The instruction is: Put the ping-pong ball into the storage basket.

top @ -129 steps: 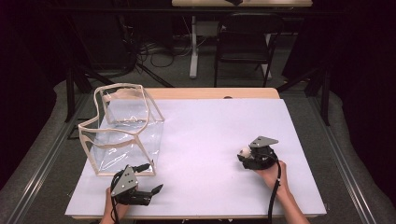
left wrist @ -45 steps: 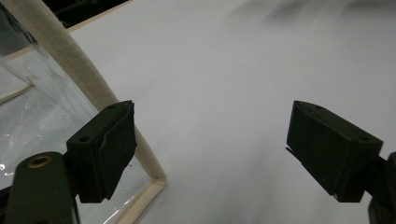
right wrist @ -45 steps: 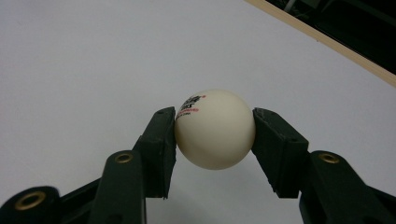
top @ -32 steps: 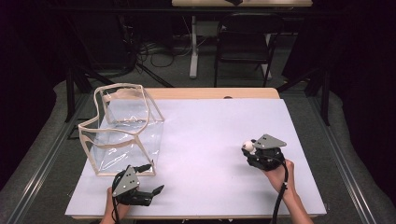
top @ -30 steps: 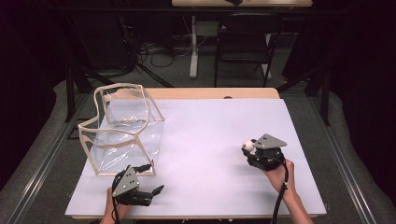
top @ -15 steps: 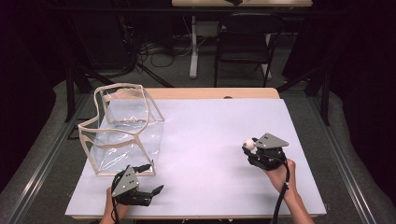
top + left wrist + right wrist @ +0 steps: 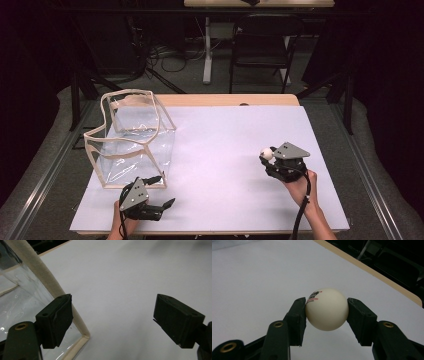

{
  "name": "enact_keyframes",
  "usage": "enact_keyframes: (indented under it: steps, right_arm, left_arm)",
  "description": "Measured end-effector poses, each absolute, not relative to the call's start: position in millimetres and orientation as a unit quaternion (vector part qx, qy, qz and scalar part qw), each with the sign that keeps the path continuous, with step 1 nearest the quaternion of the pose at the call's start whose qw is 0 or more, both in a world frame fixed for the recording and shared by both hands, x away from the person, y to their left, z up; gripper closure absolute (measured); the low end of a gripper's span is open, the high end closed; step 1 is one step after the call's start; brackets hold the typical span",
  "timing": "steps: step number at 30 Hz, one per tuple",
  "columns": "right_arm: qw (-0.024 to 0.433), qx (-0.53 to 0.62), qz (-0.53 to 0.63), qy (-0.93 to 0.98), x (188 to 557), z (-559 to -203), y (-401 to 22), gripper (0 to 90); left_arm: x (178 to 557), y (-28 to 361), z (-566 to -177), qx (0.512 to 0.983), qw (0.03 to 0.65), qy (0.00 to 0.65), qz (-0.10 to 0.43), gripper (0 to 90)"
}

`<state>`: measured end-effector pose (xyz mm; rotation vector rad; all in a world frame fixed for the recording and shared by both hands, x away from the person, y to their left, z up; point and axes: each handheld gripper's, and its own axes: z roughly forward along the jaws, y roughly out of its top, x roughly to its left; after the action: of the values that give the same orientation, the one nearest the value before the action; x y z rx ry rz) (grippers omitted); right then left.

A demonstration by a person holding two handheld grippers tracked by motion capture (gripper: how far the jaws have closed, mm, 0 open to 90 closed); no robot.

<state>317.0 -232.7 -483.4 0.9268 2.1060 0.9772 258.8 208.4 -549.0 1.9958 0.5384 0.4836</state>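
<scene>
Now, the table point(image 7: 225, 130) is mostly bare, with the clear bag point(image 7: 132, 137) standing open-topped at upper left. Left gripper point(image 7: 161, 206), unclenched, sits by its lower corner. Right gripper point(image 7: 267, 155) clamps the ball point(image 7: 267, 153) at right; carry it level and release it over the opening, I'd judge.

A small white ball point(image 7: 327, 309), smooth and round, with a little black and red print near its top, sits clamped between the two black jaws of the right gripper point(image 7: 327, 315), one jaw pressing each side. In the high view the ball point(image 7: 267, 153) is at the right side of the white table top point(image 7: 215, 150), well apart from the clear bag
</scene>
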Motion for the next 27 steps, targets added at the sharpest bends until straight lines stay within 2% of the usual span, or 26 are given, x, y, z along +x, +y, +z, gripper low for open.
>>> enact_keyframes:
  steps: [27]
  right_arm:
    - [0.316, 0.352, 0.370, 0.799, 319.5, -481.7, -230.6, 50.5]
  left_arm:
    - [260.0, 206.9, -549.4, 0.822, 0.487, 0.221, 0.198, 16.2]
